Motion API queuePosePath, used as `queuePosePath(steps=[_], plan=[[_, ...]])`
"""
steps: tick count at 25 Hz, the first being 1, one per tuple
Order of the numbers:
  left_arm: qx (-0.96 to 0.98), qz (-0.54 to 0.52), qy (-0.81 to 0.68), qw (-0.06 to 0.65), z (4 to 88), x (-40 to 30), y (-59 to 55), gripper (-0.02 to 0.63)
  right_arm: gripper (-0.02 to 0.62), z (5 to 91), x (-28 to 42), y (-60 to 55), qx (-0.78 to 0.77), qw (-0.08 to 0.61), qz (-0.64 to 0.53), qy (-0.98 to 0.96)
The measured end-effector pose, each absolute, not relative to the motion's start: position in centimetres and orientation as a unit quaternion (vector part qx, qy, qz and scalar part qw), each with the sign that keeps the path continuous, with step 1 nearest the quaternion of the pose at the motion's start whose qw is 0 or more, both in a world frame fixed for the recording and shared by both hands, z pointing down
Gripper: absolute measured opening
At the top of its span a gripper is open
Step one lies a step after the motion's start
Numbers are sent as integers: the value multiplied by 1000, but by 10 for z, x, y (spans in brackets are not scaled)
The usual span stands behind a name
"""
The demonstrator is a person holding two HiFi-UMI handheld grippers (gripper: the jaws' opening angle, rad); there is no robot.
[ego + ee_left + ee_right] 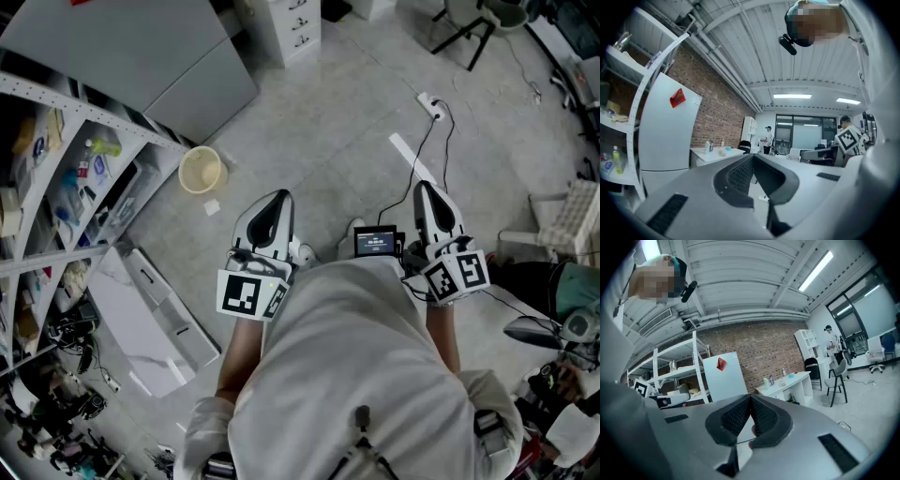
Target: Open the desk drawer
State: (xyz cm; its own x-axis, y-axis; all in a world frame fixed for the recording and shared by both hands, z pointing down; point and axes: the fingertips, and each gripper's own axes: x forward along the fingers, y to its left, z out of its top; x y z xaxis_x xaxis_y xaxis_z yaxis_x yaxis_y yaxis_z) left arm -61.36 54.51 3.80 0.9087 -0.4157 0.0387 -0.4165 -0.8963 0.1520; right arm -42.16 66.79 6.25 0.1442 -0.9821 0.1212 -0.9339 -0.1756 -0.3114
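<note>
Both grippers are held close in front of my body, pointing out over the floor. My left gripper has its jaws together with nothing between them; in the left gripper view its tips meet against the room beyond. My right gripper is likewise shut and empty, its tips touching. A white desk with bottles on it stands far off by the brick wall, also seen as the white desk in the right gripper view. A white drawer unit stands at the head view's top edge, far from both grippers.
A metal shelf rack full of items runs along the left. A grey cabinet, a yellow bucket and a white slab stand on the floor. A power strip with cable lies ahead; chairs stand beyond.
</note>
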Motion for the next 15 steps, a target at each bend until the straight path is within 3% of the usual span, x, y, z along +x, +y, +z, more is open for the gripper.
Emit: queuePosePath(steps=[3,8,15], plan=[[963,39,-252,90,68,-686,538,8,25,64,-464,670,-750,108,-155,633],[942,60,-300,137,100,-776,540,8,25,53,-517,674,-747,84,-131,647],[955,-1,-273,116,63,-737,562,8,25,50,-515,695,-743,80,-129,652]])
